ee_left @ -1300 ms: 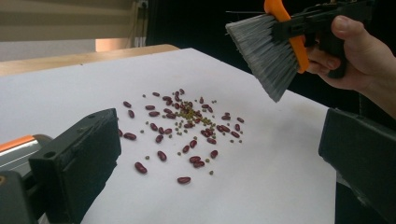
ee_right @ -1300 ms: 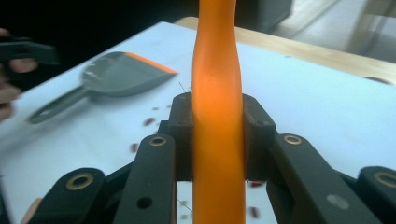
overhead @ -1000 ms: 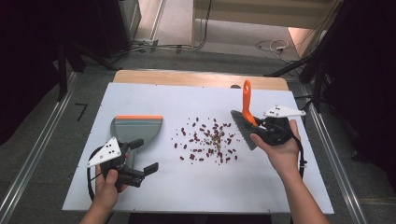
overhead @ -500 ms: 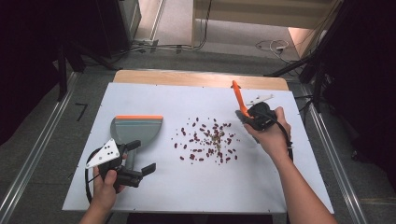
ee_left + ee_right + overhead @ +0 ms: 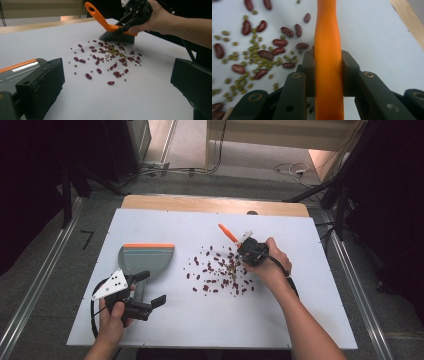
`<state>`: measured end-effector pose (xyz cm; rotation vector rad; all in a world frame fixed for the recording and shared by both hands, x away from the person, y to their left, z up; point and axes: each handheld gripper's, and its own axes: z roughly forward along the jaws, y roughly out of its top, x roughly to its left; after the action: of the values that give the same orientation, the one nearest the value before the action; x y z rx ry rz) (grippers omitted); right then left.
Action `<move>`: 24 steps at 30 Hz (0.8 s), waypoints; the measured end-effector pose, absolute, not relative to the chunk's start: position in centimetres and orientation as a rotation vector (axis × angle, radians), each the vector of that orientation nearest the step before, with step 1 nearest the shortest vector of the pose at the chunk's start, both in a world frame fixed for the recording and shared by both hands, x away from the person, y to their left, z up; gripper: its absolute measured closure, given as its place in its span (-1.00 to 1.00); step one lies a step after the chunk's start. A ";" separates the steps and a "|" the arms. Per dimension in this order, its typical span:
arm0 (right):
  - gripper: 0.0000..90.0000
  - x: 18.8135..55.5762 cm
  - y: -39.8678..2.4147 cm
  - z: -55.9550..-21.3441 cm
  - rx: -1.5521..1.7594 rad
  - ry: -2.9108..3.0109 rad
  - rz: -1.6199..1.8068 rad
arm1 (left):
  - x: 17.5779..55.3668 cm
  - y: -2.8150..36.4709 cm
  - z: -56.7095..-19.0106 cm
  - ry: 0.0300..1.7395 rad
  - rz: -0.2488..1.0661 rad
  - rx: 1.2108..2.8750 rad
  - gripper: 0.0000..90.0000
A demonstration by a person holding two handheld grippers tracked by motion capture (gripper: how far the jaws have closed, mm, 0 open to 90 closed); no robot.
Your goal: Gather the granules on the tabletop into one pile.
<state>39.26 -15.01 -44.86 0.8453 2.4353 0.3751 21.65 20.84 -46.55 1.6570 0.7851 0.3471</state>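
Red beans and small green beans [image 5: 220, 272] lie scattered in the middle of the white table [image 5: 310, 310]. My right gripper [image 5: 248, 251] is shut on the orange handle [image 5: 227, 233] of a small brush. The brush's dark bristles [image 5: 117, 37] rest at the pile's right edge, and the handle [image 5: 328, 50] is clamped between my right gripper [image 5: 328, 72] pads, with beans [image 5: 259, 57] beyond. A grey dustpan [image 5: 147, 257] with an orange lip lies at the left. My left gripper [image 5: 152, 287] stands open just in front of it. Nothing is between the left gripper [image 5: 117, 82] jaws, and the dustpan [image 5: 17, 72] is beside its left jaw.
A wooden strip [image 5: 215, 204] runs along the table's far edge. Metal rails [image 5: 30, 305] flank the table on the floor, and cables [image 5: 290, 169] lie behind it. Bare white surface spreads in front of the beans.
My right hand has lowered the brush from upright in the air and brought it left, down to the right edge of the beans, its handle now tilted away. The left gripper has kept still.
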 end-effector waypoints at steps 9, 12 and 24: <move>0.53 37.3 -14.6 -44.1 0.824 2.520 0.438 | 21.7 20.6 -46.6 0.787 0.339 1.657 -1.00; 0.53 37.7 -14.9 -43.3 0.827 2.503 0.470 | 21.7 20.7 -46.6 0.789 0.341 1.650 -1.00; 0.53 42.8 -10.5 -42.4 0.580 2.454 0.442 | 21.6 21.0 -46.6 0.794 0.343 1.648 -1.00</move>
<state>42.76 -10.46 -42.41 0.5801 2.4537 0.4417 21.63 21.04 -46.61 1.6484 0.7939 0.3433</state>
